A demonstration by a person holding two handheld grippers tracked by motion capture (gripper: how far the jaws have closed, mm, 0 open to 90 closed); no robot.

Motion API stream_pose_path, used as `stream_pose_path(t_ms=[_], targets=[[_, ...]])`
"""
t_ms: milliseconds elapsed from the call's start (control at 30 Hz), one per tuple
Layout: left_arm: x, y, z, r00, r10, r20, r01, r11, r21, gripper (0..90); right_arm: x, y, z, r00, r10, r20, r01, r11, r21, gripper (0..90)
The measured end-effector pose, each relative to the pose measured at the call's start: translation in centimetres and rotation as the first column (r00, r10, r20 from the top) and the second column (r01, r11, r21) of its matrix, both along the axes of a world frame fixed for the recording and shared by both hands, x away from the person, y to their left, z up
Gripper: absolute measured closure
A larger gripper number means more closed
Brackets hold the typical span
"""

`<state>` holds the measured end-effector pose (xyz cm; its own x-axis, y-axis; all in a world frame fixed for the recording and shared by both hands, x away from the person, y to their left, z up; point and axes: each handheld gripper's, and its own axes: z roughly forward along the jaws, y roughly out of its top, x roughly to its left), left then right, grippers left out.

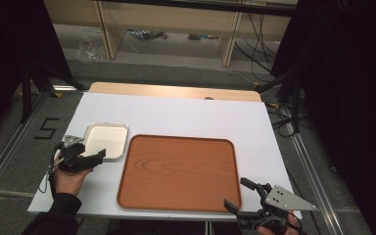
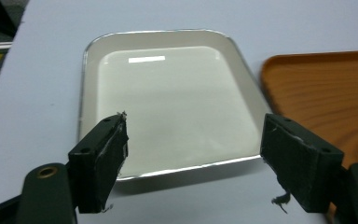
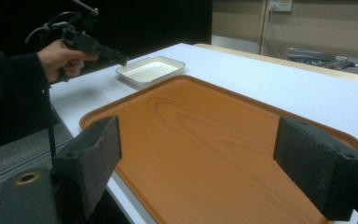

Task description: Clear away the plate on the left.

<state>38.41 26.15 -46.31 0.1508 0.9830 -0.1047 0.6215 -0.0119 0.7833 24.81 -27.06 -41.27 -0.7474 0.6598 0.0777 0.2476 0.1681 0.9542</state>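
A shallow white metal tray lies empty at the table's left, next to a large empty wooden tray. My left gripper hovers at the white tray's near edge, held in a hand. In the left gripper view it stands open, with the white tray just beyond its jaws and nothing pinched. My right gripper sits at the wooden tray's near right corner. In the right gripper view it is open over the wooden tray, with nothing between its jaws.
A white sheet covers the table, and a strip of bare wood shows at the far edge. Beyond it are shelving legs and cables on the floor. Dark curtains hang on both sides. The right gripper view also shows the left gripper by the white tray.
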Motion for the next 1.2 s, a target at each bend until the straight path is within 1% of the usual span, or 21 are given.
stream_pose_path(t_ms=[67,100,133,167,200,267,333,400,467,500,533,600,700,733,767,833,867,900,1033,1067,1200], targets=[[0.6,0.8,-0.3,0.9996,0.018,-0.022,-0.018,0.9998,0.003,25.8,0.1,0.2,-0.1,0.9999,0.009,0.012,-0.009,0.9998,0.017,16.1],[1.0,1.1,-0.4,0.9992,0.032,-0.025,-0.032,0.9994,-0.01,27.0,0.1,0.0,-0.1,0.9999,0.002,0.011,-0.002,1.0,-0.005,16.2],[1.4,1.5,-0.6,0.9987,0.039,-0.032,-0.039,0.9991,-0.018,28.6,0.0,0.0,-0.1,0.9999,-0.003,-0.011,0.003,1.0,-0.004,16.1],[1.4,1.5,-0.6,0.9987,0.039,-0.032,-0.039,0.9991,-0.018,30.8,0.0,0.0,-0.1,0.9999,-0.003,-0.011,0.003,1.0,-0.004,16.1],[1.9,2.2,-0.6,0.9974,0.049,-0.054,-0.049,0.9988,0.001,32.0,0.0,0.0,0.0,0.9999,-0.001,-0.01,0.001,1.0,-0.003,16.2],[2.1,2.5,-0.7,0.9973,0.051,-0.054,-0.051,0.9987,-0.005,35.2,0.0,0.1,-0.1,0.9999,-0.001,-0.015,0.001,1.0,0.003,16.2],[2.8,3.3,-0.7,0.9952,0.084,-0.051,-0.084,0.9965,-0.003,37.9,0.1,-0.1,0.0,1.0,-0.006,0.0,0.006,0.9999,-0.01,16.2],[3.2,3.7,-0.9,0.9933,0.1,-0.058,-0.102,0.9946,-0.023,40.2,0.0,0.1,0.0,0.9994,0.009,-0.033,-0.009,1.0,0.003,16.2],[3.6,4.1,-1.1,0.9925,0.1,-0.069,-0.103,0.9942,-0.03,42.7,0.1,0.1,-0.1,0.9996,0.018,-0.024,-0.018,0.9998,0.004,16.2],[3.8,4.2,-1.2,0.9925,0.1,-0.07,-0.103,0.9941,-0.034,44.9,0.1,0.1,-0.1,0.9996,0.014,-0.024,-0.014,0.9999,0.003,16.2],[4.0,4.3,-1.2,0.9918,0.103,-0.074,-0.106,0.994,-0.027,45.3,0.1,0.0,0.0,1.0,0.005,-0.003,-0.005,0.9999,-0.009,16.2],[4.3,4.5,-1.3,0.9908,0.106,-0.084,-0.109,0.9937,-0.026,50.7,0.0,0.0,0.0,0.9999,0.009,-0.014,-0.009,0.9999,-0.008,16.2],[4.8,4.8,-1.5,0.9909,0.101,-0.089,-0.105,0.9936,-0.041,53.6,0.0,0.0,0.0,0.9998,0.006,-0.021,-0.006,1.0,-0.007,16.2],[4.9,4.8,-1.6,0.9903,0.106,-0.089,-0.11,0.9929,-0.043,54.8,0.1,-0.1,0.0,1.0,-0.007,0.002,0.007,0.9999,-0.013,16.3],[5.0,4.7,-1.7,0.9903,0.108,-0.087,-0.112,0.9927,-0.045,55.2,0.1,-0.1,0.0,1.0,-0.005,0.005,0.005,0.9999,-0.012,16.3],[5.3,4.7,-1.9,0.9901,0.098,-0.1,-0.101,0.9944,-0.029,55.8,0.1,-0.1,0.0,1.0,-0.004,0.002,0.004,0.9999,-0.012,16.3],[5.4,4.7,-2.0,0.9903,0.096,-0.101,-0.099,0.9949,-0.018,56.6,0.0,0.0,0.0,0.9997,0.003,-0.024,-0.004,1.0,-0.005,16.3],[5.6,4.6,-2.0,0.9887,0.106,-0.107,-0.108,0.994,-0.016,57.2,0.2,0.0,-0.1,0.9999,0.008,-0.006,-0.008,0.9999,-0.007,16.3],[5.9,4.8,-2.3,0.9863,0.114,-0.119,-0.116,0.9932,-0.01,59.5,0.1,0.0,0.0,0.9999,0.012,-0.006,-0.012,0.9999,-0.007,16.4],[6.0,4.8,-2.4,0.9844,0.127,-0.122,-0.129,0.9916,-0.012,59.5,0.1,0.0,0.0,0.9999,0.008,-0.006,-0.008,0.9999,-0.008,16.4],[6.2,5.2,-2.6,0.9836,0.132,-0.122,-0.138,0.9897,-0.038,61.2,0.1,0.0,0.0,0.9999,0.014,-0.005,-0.014,0.9999,-0.007,16.5]])
